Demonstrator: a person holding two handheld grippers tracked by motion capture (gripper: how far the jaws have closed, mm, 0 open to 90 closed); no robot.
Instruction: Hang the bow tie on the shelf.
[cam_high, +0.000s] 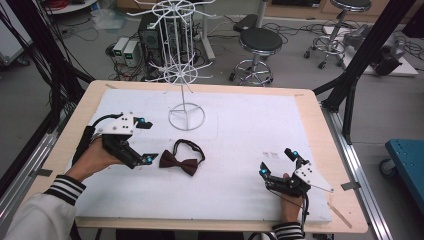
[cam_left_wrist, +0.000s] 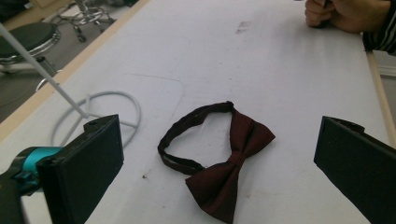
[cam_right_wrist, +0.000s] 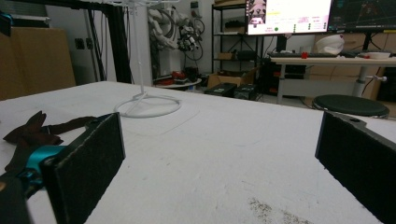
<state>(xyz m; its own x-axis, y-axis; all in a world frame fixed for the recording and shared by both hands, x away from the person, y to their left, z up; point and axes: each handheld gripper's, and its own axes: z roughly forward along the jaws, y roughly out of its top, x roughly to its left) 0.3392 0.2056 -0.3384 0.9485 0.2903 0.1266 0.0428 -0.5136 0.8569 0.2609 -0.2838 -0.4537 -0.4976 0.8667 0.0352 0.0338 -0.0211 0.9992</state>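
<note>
Two claws, both open wide, nothing between the jaws. Left claw (cam_high: 145, 141) sits at the left of the white padded surface (cam_high: 240, 130), jaws pointing right at the bow tie (cam_high: 178, 162), which lies just beside its lower tip, not touching. In the left gripper view the bow tie (cam_left_wrist: 229, 172) lies flat between and ahead of the two jaws, bare mat around it on all sides. Tie is dark maroon, satin-looking fabric, pinched knot in the middle, thin black neck strap looped behind it.

Right claw (cam_high: 279, 162) rests near the front right of the surface, well apart from the tie, with bare mat between. Small grey smudge on the mat just beyond it.

White wire display stand (cam_high: 186, 116) rises behind the tie: round ring base, thin upright pole, spoked wire tiers above. Base is near the tie, apart. Mat stops short of the wooden edge (cam_high: 320, 130) along the back and right side.
</note>
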